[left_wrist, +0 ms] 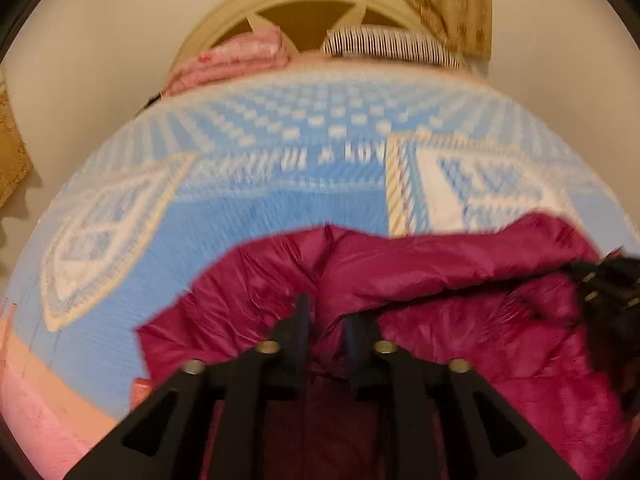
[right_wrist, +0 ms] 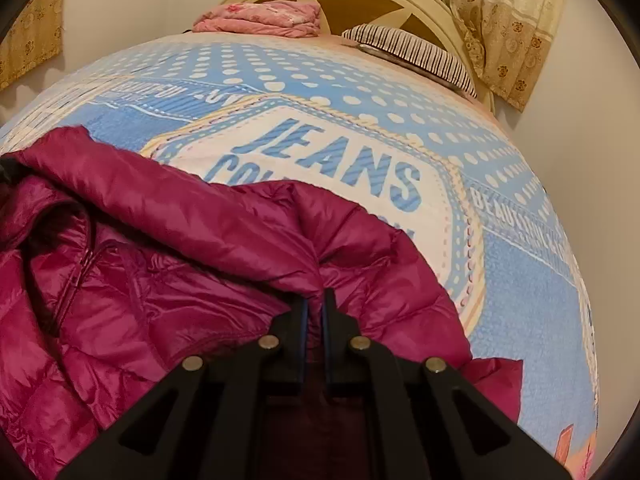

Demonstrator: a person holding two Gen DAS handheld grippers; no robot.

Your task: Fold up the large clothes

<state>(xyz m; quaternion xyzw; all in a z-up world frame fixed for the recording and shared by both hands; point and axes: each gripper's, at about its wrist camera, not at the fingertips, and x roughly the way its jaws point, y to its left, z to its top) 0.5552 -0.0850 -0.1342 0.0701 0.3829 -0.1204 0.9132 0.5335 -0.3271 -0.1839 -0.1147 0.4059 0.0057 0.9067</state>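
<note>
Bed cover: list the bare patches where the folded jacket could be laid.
Free: the blue bed cover right of the magenta jacket, and the dotted stretch between it and the striped pillow. Crowded: the headboard end, with the pink folded cloth.

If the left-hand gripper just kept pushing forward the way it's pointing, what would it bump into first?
Most likely the magenta puffy jacket: its bunched fabric lies directly ahead of the left gripper and between its fingers. Beyond that comes the blue bedspread, though blur makes depth uncertain.
</note>
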